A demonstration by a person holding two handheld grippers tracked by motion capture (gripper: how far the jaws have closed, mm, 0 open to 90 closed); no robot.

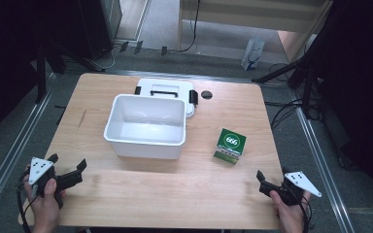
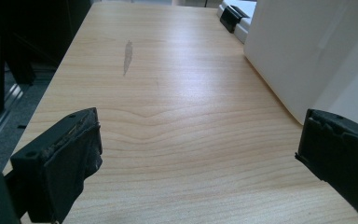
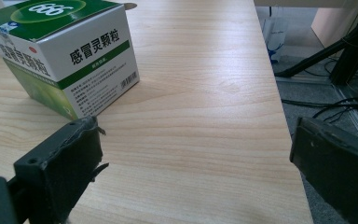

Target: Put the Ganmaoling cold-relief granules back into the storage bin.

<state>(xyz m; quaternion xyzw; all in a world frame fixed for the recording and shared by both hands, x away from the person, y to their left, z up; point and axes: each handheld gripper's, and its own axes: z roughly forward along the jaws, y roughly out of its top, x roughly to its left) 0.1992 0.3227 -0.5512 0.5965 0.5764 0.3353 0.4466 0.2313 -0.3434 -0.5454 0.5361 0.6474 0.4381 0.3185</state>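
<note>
You hold both claws low at the near edge of the wooden surface (image 1: 175, 194), one at each corner. Your left claw (image 1: 69, 171) is spread wide with only bare wood between its jaws; in the left gripper view (image 2: 198, 154) the white wall of the open bin (image 2: 307, 51) rises just beyond its right jaw. Your right claw (image 1: 263, 180) is likewise spread and pinches nothing; in the right gripper view (image 3: 196, 158) the jaws frame bare wood near the surface's right edge.

The green-and-white medicine box (image 1: 230, 144) stands on the surface to the right of the white bin (image 1: 145, 125), well apart from both claws and nearer your right one. In the right gripper view the box (image 3: 70, 56) sits ahead of the left jaw, its printed side facing you. Behind the bin lies its white lid (image 1: 165, 87) with black latches, and a small dark round hole (image 1: 206, 94) sits just beside the lid.
</note>
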